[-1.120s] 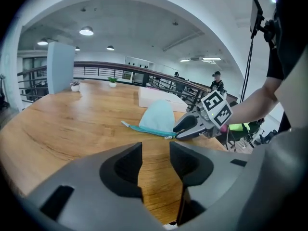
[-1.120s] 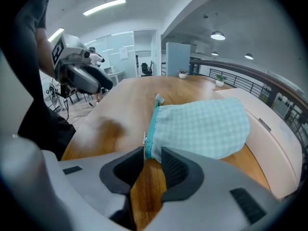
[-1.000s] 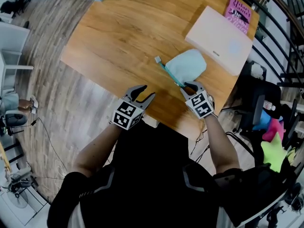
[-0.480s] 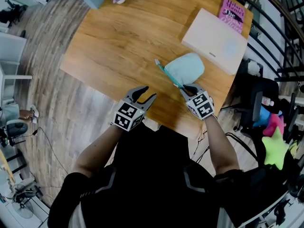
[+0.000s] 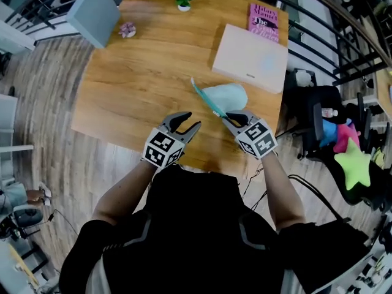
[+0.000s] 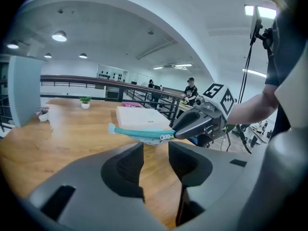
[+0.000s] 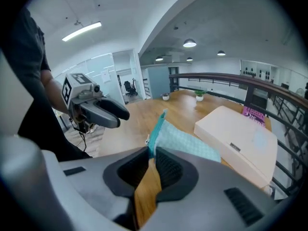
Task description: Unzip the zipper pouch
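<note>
A light teal zipper pouch (image 5: 224,95) with a darker teal zipper (image 5: 203,99) hangs tilted above the wooden table (image 5: 147,84), lifted by its near end. My right gripper (image 5: 229,119) is shut on that zipper end; its jaws have just been closing on it. In the right gripper view the zipper edge (image 7: 157,128) runs up out of the pinched right gripper (image 7: 153,156). My left gripper (image 5: 184,124) stands open to the left of the pouch, apart from it; its jaws have just been closing slightly with nothing between them. The metal zipper pull (image 6: 166,137) shows beyond the left gripper (image 6: 156,159).
A flat white box (image 5: 250,58) lies behind the pouch, with a pink book (image 5: 264,18) beyond it. A small potted plant (image 5: 183,2), a pink trinket (image 5: 127,29) and a grey-blue panel (image 5: 93,12) stand at the far side. A chair with bright toys (image 5: 344,158) is off the right edge.
The right gripper has risen with the pouch's zipper end, lifting the pouch off the table. The left gripper has also risen a little. The head view now shows more of the far table.
</note>
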A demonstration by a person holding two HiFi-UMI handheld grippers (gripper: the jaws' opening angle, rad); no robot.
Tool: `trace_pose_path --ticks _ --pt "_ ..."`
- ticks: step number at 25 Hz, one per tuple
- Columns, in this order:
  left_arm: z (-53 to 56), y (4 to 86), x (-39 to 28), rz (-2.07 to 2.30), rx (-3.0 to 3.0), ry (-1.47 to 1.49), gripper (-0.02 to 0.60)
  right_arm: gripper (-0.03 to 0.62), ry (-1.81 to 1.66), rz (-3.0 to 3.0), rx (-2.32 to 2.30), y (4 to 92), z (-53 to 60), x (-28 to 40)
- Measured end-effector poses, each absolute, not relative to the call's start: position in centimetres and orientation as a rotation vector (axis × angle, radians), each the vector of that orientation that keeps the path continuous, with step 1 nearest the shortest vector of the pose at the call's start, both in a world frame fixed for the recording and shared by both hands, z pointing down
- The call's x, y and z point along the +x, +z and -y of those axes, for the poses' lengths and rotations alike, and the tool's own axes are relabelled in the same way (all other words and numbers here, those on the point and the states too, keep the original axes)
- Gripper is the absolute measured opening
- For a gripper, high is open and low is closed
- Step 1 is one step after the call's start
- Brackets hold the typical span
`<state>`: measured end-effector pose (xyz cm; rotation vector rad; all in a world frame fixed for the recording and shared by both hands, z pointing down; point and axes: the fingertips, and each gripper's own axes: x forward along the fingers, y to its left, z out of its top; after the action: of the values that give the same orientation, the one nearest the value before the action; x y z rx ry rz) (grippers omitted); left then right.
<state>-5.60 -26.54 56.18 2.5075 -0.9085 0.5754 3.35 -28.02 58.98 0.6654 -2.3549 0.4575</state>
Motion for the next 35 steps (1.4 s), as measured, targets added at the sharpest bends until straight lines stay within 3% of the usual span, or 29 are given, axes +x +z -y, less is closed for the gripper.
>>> trace_pose_path --ticks 15,23,26,35 --pt "26.7 48.9 -0.6 0.454 2.874 0.485 0.181 0.054 0.443 2.425 0.87 48.9 25.3 2.3" --pt "25.6 47.9 -0.4 0.419 2.923 0.511 0.153 0.054 0.435 2.42 0.933 47.5 24.6 1.9" --pt "25.5 47.8 -0.1 0.415 2.937 0.514 0.11 0.052 0.408 2.413 0.939 47.4 24.7 2.1" --pt "25.0 45.9 0.6 0.365 2.858 0.34 0.084 0.052 0.39 2.458 0.885 46.7 24.1 3.4"
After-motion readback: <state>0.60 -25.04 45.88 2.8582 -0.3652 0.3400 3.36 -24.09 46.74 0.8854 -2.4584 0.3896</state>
